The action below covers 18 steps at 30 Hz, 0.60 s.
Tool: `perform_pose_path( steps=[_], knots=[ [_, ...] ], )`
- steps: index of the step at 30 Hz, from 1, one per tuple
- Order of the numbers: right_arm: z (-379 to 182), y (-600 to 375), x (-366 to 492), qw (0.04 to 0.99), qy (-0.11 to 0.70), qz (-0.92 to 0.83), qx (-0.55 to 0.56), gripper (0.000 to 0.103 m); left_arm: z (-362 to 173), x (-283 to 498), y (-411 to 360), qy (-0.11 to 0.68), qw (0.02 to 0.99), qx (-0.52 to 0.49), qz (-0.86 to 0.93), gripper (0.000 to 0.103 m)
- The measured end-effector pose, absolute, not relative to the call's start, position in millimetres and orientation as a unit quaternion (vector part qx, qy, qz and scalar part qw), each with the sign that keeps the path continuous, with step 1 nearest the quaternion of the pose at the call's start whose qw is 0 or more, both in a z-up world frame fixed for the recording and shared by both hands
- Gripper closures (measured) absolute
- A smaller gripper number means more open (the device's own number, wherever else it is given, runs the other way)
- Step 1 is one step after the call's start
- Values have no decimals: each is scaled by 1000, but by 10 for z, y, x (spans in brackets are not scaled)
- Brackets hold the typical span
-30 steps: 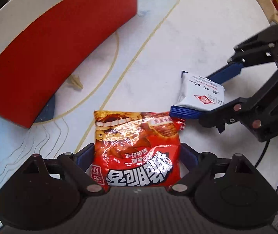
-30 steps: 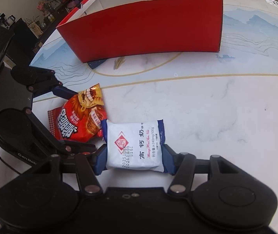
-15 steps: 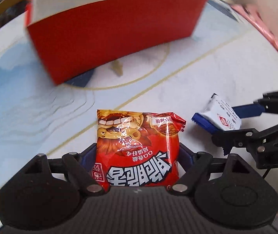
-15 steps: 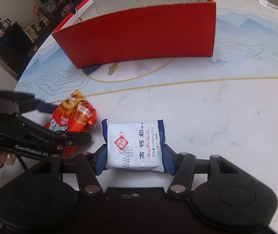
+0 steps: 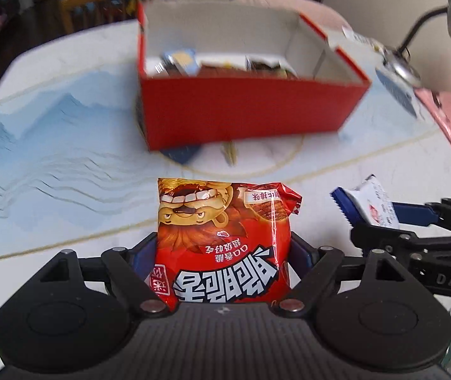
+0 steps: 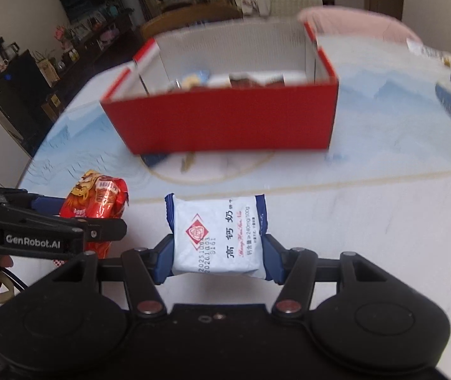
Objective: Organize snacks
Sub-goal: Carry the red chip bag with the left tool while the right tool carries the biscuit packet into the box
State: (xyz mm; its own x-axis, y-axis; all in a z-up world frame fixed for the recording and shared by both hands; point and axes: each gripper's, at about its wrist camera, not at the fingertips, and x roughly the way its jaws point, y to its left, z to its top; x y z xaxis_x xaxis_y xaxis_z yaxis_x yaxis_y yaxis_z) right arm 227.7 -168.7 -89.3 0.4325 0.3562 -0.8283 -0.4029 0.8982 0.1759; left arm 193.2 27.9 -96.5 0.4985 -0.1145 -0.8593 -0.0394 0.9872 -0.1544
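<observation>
Both snacks are held clear of the bench — next comes the carry to the open red cardboard box.

Left tool: pinching the glossy red crinkled snack bag with a cartoon face. The jaws have just been closing a little with the bag between them, and the blue pads are pressed against both of its sides. The bag sticks out forward past the fingertips, its top seam pointing toward the box.

Right tool: pinching the white flat snack packet with blue sealed ends, pads on its two edges, most of the packet ahead of the fingers. In the left wrist view the same packet is seen just right of the red bag, near it but apart.

Box: ahead of both tools, sitting on the marble-pattern bench with blue wave print, already holding several wrappers along the far side — the near part of its floor is hidden by the front wall.

For a clean step: both packs should be lifted above the front wall before being moved forward, the tools kept apart so the packs are not knocked together, and each released only once over the box. The red bag is puffy, so the squeeze should not be tightened further.
</observation>
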Motion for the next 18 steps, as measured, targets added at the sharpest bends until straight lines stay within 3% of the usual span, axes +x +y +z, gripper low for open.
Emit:
perform_pose_path(
  steps=[18],
  knots=[
    [-125,-1587,3023,890,384,242,-47,46,-41,2461,190,413,908,-74,18,19]
  ],
)
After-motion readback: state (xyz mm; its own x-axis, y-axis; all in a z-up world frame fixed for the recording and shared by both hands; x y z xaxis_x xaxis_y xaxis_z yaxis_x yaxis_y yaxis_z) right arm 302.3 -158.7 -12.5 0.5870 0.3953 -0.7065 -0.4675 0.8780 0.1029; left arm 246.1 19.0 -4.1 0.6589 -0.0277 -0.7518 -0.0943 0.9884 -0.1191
